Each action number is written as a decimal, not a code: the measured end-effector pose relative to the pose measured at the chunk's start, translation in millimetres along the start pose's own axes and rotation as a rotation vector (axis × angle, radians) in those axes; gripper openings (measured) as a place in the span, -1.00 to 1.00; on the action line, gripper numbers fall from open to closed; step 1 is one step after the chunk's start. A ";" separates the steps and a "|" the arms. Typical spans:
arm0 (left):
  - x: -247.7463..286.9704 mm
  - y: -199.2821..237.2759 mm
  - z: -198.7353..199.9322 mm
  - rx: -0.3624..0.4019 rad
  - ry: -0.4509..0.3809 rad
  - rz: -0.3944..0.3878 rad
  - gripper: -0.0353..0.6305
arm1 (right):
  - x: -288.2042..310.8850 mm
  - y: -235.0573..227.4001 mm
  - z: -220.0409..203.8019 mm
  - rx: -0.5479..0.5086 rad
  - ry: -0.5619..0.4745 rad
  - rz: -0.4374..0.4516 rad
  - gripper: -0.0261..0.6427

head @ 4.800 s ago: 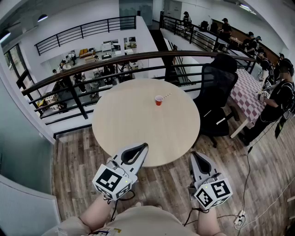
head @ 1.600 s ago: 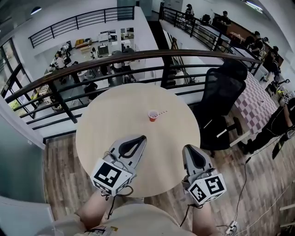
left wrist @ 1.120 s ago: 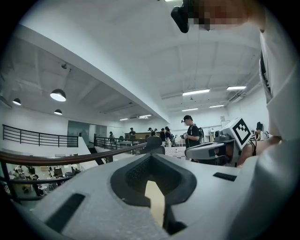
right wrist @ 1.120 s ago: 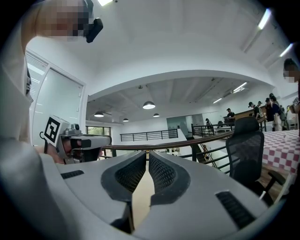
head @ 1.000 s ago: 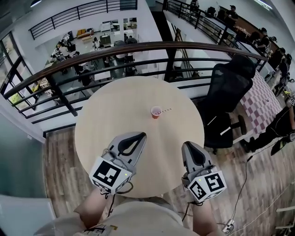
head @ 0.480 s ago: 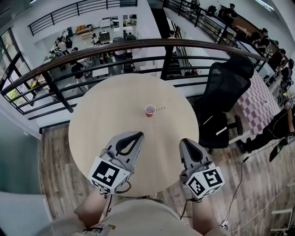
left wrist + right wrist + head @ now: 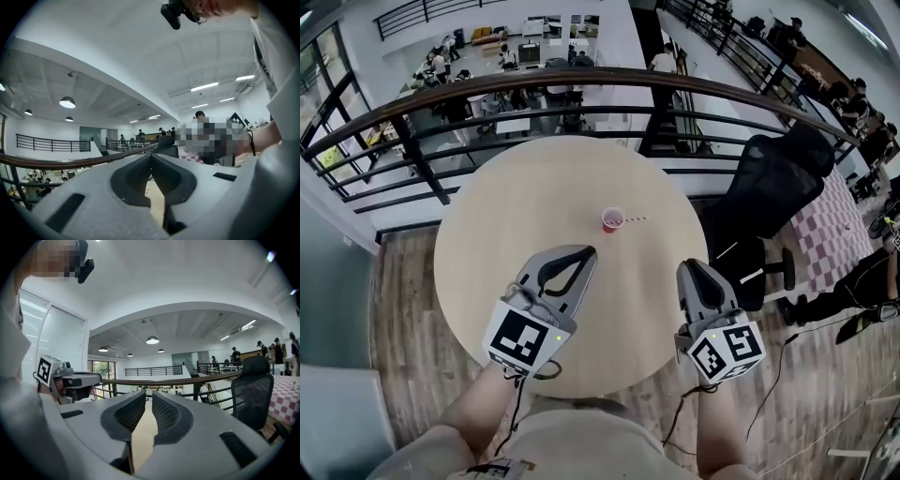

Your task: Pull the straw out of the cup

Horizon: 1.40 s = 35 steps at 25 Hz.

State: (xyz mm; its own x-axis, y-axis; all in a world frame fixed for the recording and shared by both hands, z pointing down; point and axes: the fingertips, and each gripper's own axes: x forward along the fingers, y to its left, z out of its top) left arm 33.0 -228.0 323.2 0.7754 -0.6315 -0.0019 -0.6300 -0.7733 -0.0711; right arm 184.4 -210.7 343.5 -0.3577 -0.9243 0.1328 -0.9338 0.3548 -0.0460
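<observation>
While neither pair of fingers has reached anything, the job has not really begun. The left gripper (image 7: 588, 253) has its fingers (image 7: 140, 171) closed tip to tip with nothing between them, as the left gripper view shows plainly. The right gripper (image 7: 693, 266) has its fingers (image 7: 165, 411) a thin slit apart and just beginning to open, and only bare worktop shows through the gap. Both grippers sit low in the head view, over the near edge of the round worktop (image 7: 506, 216), pointing towards its middle. Further up, a little right of centre, stands the small red cup (image 7: 612, 220), upright and alone on the wood, well apart from both grippers. The straw (image 7: 634, 219) is in the cup, with its free end leaning out over the rim towards the right of the frame. Nothing of the task is done yet, I judge: a gripper has to close the distance, open wide enough, take the straw by its free end and draw it clear, perhaps with the other gripper steadying the cup.
</observation>
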 end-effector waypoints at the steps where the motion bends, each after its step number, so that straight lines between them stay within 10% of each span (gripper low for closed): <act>1: 5.6 2.6 -2.7 0.028 -0.006 -0.002 -0.85 | 6.8 -4.4 -1.7 -0.009 0.008 0.007 -0.82; 5: 24.3 17.1 -18.9 0.053 -0.009 0.010 -0.85 | 34.7 -24.1 -15.2 -0.007 0.041 0.012 -0.55; 35: 145.2 67.7 -204.2 -0.132 0.191 -0.006 -0.85 | 215.5 -149.6 -222.0 0.147 0.271 -0.050 -0.55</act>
State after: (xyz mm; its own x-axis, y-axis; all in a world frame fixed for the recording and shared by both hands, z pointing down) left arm 94.1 -383.6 521.9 0.7644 -0.6166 0.1882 -0.6357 -0.7696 0.0605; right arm 248.1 -431.8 598.8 -0.3158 -0.8618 0.3971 -0.9479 0.2676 -0.1730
